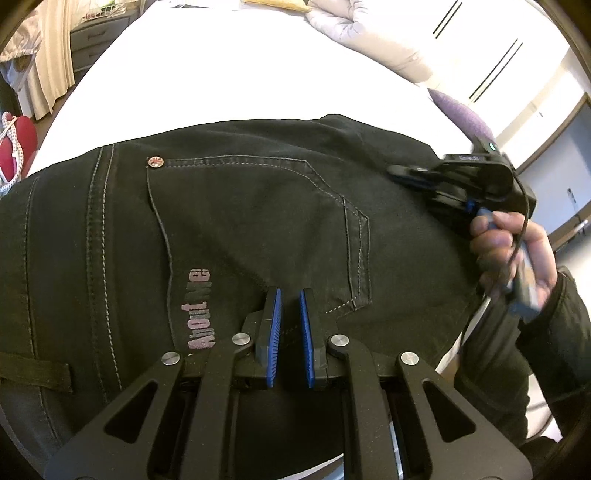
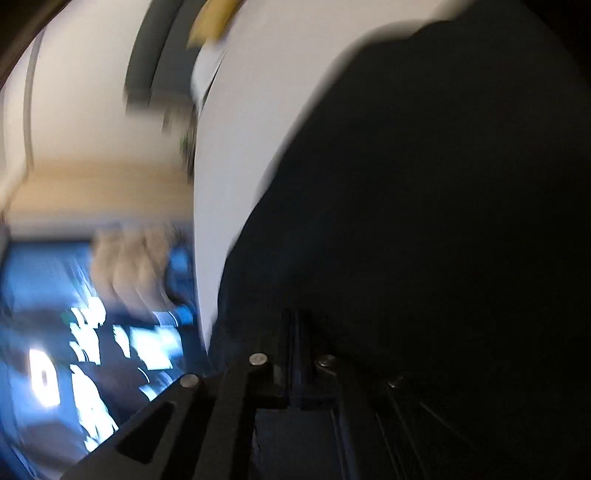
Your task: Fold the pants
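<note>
Black jeans (image 1: pixel 229 221) lie across a white bed (image 1: pixel 221 66), back pocket up, with pink "About Me" lettering (image 1: pixel 199 310). My left gripper (image 1: pixel 290 295) hovers over the pocket, its blue-padded fingers slightly apart and empty. My right gripper (image 1: pixel 402 171) shows at the jeans' right edge, held in a hand (image 1: pixel 517 251), fingers together. The right wrist view is motion-blurred: the gripper (image 2: pixel 295 321) looks shut, close against the dark jeans (image 2: pixel 424 221), but I cannot tell if it holds cloth.
A grey duvet (image 1: pixel 369 33) and a purple pillow (image 1: pixel 461 114) lie at the bed's far right. A yellow cushion (image 1: pixel 277 5) is at the head. Drawers (image 1: pixel 92 44) and a red bag (image 1: pixel 14 147) stand left of the bed.
</note>
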`<action>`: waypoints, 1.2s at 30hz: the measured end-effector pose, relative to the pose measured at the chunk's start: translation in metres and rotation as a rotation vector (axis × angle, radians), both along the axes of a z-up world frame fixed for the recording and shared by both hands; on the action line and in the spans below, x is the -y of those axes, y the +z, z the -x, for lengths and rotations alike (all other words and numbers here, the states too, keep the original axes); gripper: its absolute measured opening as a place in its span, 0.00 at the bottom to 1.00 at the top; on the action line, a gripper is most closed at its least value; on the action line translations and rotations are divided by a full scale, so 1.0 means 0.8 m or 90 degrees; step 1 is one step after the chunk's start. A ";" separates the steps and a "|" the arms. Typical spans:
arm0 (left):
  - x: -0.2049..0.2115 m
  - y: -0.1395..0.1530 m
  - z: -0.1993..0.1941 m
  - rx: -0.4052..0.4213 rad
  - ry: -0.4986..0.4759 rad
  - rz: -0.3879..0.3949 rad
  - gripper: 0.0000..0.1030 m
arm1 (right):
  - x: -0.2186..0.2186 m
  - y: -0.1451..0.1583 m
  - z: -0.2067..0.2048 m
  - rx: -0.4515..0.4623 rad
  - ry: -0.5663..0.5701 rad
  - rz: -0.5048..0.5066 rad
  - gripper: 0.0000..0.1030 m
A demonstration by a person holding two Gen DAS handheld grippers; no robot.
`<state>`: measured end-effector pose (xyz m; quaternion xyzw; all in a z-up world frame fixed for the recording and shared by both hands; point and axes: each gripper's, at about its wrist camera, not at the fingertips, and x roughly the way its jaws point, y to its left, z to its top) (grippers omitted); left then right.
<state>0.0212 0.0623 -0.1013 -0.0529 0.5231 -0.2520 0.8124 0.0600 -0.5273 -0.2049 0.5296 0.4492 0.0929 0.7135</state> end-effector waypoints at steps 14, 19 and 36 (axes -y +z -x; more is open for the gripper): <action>0.016 -0.005 -0.006 -0.004 -0.002 -0.020 0.10 | 0.390 0.062 0.094 -0.076 -0.460 0.220 0.10; 0.029 -0.005 -0.004 0.002 0.003 -0.025 0.10 | 0.331 0.112 0.116 0.028 -0.406 0.188 0.10; 0.078 0.048 -0.014 0.053 -0.014 -0.039 0.10 | 0.208 0.043 0.105 -0.032 -0.211 0.142 0.00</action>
